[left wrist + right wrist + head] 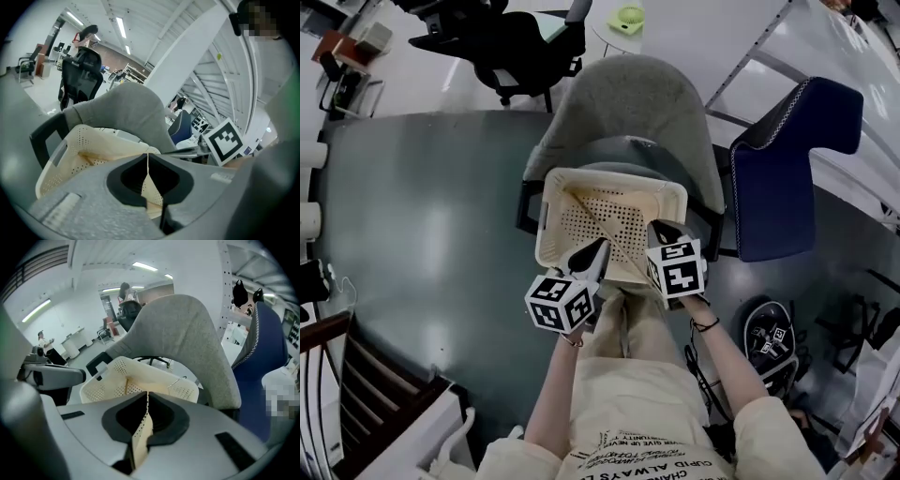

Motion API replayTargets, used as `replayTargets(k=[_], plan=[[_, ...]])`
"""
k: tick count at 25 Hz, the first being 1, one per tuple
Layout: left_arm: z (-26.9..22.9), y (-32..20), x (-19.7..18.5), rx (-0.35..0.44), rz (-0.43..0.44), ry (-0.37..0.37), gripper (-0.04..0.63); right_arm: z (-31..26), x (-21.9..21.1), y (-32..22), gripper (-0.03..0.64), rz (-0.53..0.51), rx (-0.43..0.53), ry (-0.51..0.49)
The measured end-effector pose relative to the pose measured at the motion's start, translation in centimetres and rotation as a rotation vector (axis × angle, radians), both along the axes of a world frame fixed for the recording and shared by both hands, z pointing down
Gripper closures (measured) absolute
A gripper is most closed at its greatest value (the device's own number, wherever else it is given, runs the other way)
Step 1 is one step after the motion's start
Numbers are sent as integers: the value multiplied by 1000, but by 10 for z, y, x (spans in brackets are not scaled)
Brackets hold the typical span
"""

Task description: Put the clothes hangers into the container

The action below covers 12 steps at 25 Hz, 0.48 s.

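Hanger (592, 217) in the container (546, 221) is seeming light, stiff, hook-snaggy; we are favouring its shoulder, while left gripper (148, 154) and right gripper (147, 393) jaws are pressing together, empty.

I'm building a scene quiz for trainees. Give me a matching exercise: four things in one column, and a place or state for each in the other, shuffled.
1 basket
2 hanger
3 blue chair
4 right gripper

A lying in the basket
B jaws together
C on the seat of the grey chair
D right of the grey chair in the head view

Pairs: 1-C, 2-A, 3-D, 4-B
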<state>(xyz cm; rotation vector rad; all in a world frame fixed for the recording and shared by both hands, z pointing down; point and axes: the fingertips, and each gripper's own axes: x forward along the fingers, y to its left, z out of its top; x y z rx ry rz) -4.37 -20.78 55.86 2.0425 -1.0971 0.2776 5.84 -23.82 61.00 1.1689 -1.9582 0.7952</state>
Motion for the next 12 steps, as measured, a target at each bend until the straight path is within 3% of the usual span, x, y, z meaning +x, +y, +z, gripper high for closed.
replayTargets(k=[5,12], plan=[[-39,-4,-2,103,16,-19,571,-42,2,6,611,1,46,-142],[-89,-10,-1,224,53,-40,571,-95,-4,3,611,-29,133,-224]])
